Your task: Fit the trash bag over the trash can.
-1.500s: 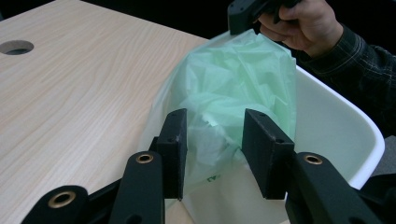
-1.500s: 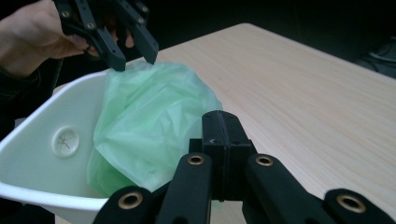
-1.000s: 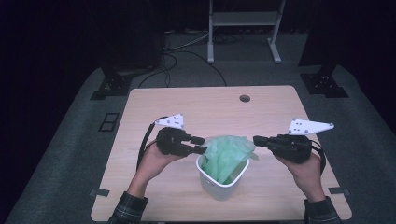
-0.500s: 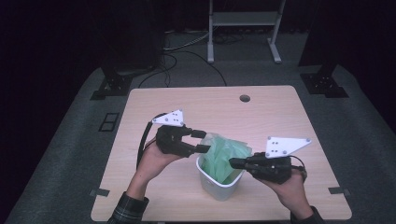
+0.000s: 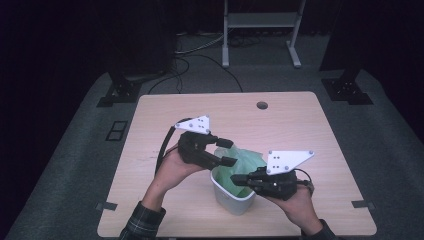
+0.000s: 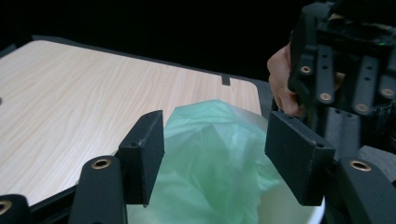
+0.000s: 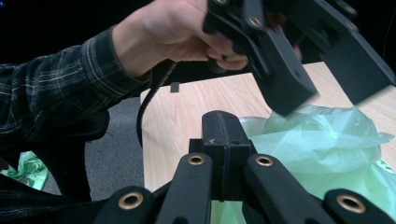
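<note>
A small white bin [image 5: 235, 202] stands near the table's front edge with a crumpled green bag [image 5: 246, 161] bulging out of it. My left gripper [image 5: 228, 151] hovers at the bag's left side, pointing right. Its jaws have just been opening, and the bag's peak [image 6: 210, 177] rises between the pads without touching them. My right gripper [image 5: 235, 179] lies over the bin's near rim, pointing left, jaws shut tight. In the right gripper view its tips [image 7: 224, 126] meet with no film seen between them, and the left gripper [image 7: 327, 84] hangs over the bag [image 7: 327, 140].
The bin stands on a light wooden table [image 5: 280, 120] with a round hole [image 5: 261, 105] near its far edge. Cables [image 5: 200, 55] and a metal stand [image 5: 260, 30] are on the floor beyond. More green bags [image 7: 18, 170] lie on the floor by the person.
My right gripper swung from the bag's right side round to the bin's near edge. The left gripper rose a little and its jaws spread wider.
</note>
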`<state>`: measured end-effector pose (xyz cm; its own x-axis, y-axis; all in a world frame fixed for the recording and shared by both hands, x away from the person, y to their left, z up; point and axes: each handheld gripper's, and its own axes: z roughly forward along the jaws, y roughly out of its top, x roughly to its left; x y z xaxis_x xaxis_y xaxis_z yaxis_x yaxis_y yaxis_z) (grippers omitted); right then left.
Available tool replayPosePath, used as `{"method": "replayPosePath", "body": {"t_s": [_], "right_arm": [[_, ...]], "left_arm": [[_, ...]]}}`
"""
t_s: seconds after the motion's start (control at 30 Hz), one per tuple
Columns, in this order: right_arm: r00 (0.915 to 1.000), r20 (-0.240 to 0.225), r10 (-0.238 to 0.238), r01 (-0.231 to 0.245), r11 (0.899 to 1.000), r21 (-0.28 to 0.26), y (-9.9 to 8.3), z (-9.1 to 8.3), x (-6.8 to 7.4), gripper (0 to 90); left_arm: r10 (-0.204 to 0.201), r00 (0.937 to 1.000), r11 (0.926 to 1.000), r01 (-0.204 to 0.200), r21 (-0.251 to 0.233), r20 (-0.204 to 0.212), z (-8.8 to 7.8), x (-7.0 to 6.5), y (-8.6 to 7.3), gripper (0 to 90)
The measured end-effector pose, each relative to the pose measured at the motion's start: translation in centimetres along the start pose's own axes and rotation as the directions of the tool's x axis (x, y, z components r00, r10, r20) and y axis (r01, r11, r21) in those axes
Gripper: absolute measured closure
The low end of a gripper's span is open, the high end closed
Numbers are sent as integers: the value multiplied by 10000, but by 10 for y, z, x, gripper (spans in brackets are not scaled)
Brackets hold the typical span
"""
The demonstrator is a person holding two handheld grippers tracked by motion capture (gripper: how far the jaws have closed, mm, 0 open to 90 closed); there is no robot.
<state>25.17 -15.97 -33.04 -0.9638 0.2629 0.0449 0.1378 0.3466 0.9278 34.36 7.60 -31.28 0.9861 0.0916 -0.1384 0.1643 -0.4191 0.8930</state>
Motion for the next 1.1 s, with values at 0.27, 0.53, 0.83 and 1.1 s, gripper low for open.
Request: {"method": "replayPosePath", "body": {"t_s": [0.27, 0.53, 0.83, 1.1], "right_arm": [[10000, 12, -17, 17, 9999, -152, -1, -9, 2, 900], [9995, -274, -142, 138, 9998, -149, -1, -6, 10, 900], [9955, 896, 298, -248, 9981, -564, -13, -41, -3, 776], [9724, 2129, 950, -783, 9933, -855, -28, -78, -27, 686]], "left_arm": [[230, 9986, 9984, -253, 496, 474, 6, -1, -2, 898], [337, 9994, 9994, -337, 26, 112, -22, -20, -17, 899], [141, 9998, 9999, -142, -85, -112, -42, -35, -43, 898], [-151, 9998, 9999, 151, 31, -97, -43, -40, -62, 898]]}}
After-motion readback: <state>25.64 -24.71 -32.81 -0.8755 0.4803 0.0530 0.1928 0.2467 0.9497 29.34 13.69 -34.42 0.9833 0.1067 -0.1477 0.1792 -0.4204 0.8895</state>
